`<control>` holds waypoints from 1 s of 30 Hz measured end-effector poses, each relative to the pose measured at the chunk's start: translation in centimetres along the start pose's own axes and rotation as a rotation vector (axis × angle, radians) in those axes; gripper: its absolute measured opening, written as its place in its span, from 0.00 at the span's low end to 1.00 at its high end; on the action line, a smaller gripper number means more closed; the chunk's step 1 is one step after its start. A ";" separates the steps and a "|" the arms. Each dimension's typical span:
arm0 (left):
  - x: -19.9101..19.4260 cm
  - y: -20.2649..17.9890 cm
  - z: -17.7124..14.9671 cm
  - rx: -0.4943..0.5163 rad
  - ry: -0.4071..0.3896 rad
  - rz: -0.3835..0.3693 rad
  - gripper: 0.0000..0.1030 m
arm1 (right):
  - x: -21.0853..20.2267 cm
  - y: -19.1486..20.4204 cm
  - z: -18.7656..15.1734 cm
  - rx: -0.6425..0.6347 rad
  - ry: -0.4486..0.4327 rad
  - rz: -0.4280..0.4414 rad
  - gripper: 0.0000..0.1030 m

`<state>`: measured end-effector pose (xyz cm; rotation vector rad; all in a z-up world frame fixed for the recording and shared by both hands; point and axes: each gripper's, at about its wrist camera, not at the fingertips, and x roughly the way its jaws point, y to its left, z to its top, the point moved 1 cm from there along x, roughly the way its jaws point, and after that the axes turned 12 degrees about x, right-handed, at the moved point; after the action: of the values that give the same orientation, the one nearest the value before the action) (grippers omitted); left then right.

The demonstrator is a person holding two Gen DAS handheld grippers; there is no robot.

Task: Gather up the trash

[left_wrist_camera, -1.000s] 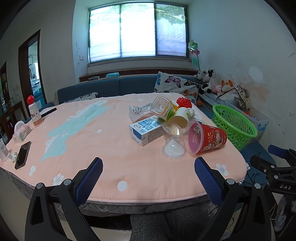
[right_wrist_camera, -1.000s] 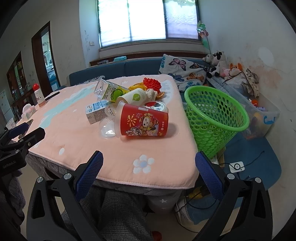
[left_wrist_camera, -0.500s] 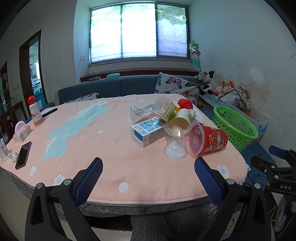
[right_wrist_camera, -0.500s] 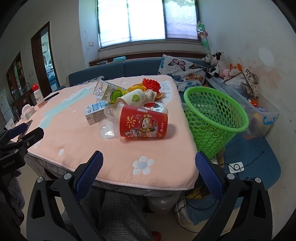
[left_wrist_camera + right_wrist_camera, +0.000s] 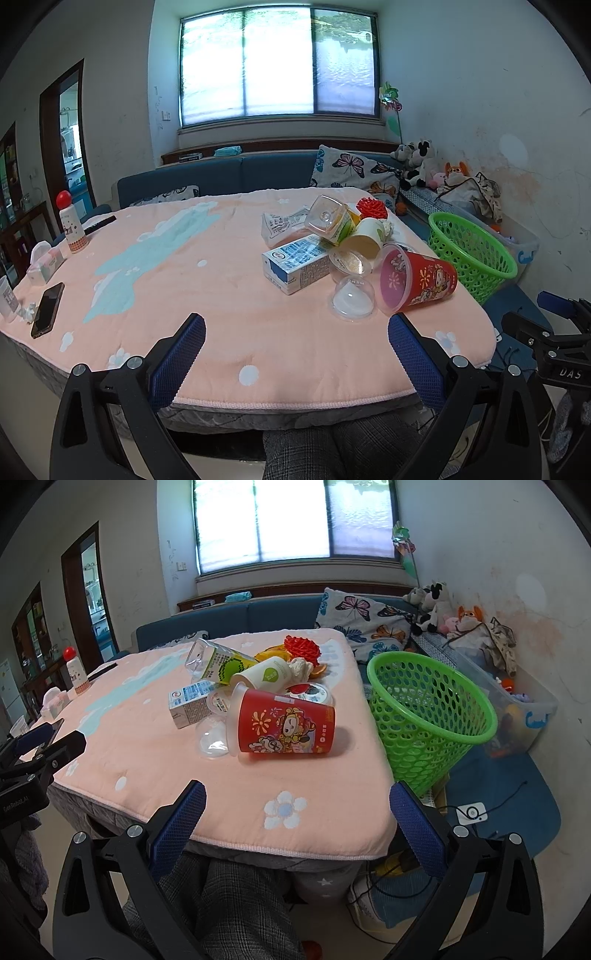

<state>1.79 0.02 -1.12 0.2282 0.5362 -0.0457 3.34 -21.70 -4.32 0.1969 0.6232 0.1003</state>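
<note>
Both grippers short of bench (image 5: 221,812), nothing held: right gripper (image 5: 295,812) fingers wide, left gripper (image 5: 295,347) fingers wide too. Trash heaped on bench beside green basket (image 5: 424,716). Red cup (image 5: 286,725) on side, nearest basket, rim facing away from it. I'd start there with right: come in across cup body, not rim, squeeze gently since thin wall may buckle. Clear dome lid (image 5: 212,740) touches cup rim; lift straight up to avoid dragging it.

left gripper (image 5: 295,341) agape, right gripper (image 5: 297,810) agape
</note>
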 end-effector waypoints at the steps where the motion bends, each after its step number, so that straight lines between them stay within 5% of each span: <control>1: 0.0 0.0 0.0 -0.001 0.001 0.000 0.93 | 0.0 0.0 0.0 0.000 0.001 0.001 0.96; 30: 1.3 0.8 0.6 -0.011 0.012 -0.010 0.93 | 1.5 0.7 0.6 -0.012 0.025 0.011 0.96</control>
<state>3.31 0.66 -1.19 0.2149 0.5490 -0.0509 4.92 -20.89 -4.54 0.1873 0.6465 0.1175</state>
